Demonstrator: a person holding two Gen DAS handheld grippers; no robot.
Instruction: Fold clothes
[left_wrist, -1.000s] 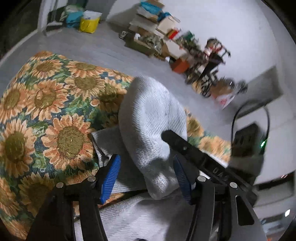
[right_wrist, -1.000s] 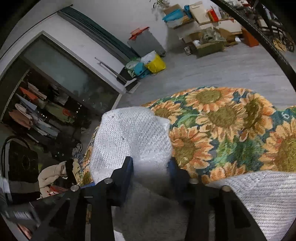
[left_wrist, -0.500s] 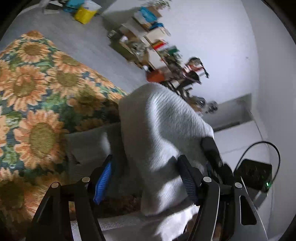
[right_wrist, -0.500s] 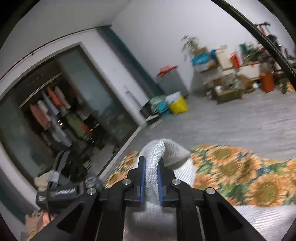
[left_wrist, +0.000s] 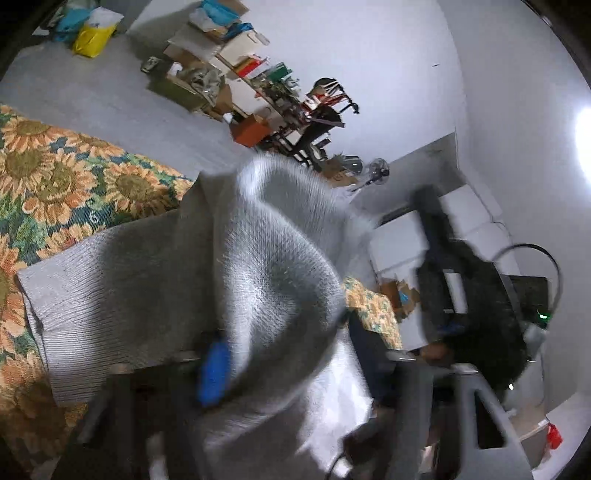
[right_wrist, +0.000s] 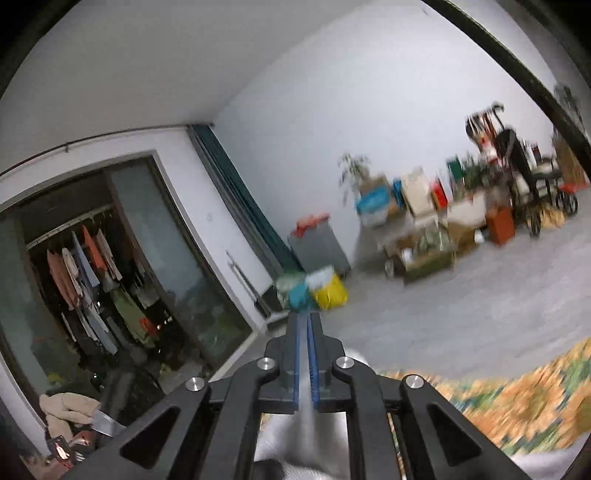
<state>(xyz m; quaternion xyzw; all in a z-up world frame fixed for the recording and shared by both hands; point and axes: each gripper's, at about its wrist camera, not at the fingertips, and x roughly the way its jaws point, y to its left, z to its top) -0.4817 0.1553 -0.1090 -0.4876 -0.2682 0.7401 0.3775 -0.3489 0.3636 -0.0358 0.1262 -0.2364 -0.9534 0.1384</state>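
Note:
A grey knit sweater (left_wrist: 147, 291) lies partly on the sunflower-print cover (left_wrist: 55, 177). A raised fold of it fills the middle of the left wrist view. My left gripper (left_wrist: 288, 373) stands around that fold, jaws apart; one blue pad (left_wrist: 213, 369) shows and the other finger is hidden by cloth and blur. My right gripper (right_wrist: 304, 354) is shut on a thin edge of the sweater (right_wrist: 306, 432) and holds it up, pointing at the room. It also shows as a dark blurred shape in the left wrist view (left_wrist: 439, 266).
The sunflower cover (right_wrist: 524, 402) shows at the lower right of the right wrist view. Across the grey floor (right_wrist: 461, 295) stand cluttered shelves (right_wrist: 424, 218), a yellow bag (right_wrist: 330, 295) and an open wardrobe (right_wrist: 96, 266). A black device with a cable (left_wrist: 532, 295) sits at right.
My right gripper closed on the sweater edge and lifted it, tilting up toward the room. The raised fold in the left view rose and swung right; both views are now blurred by motion.

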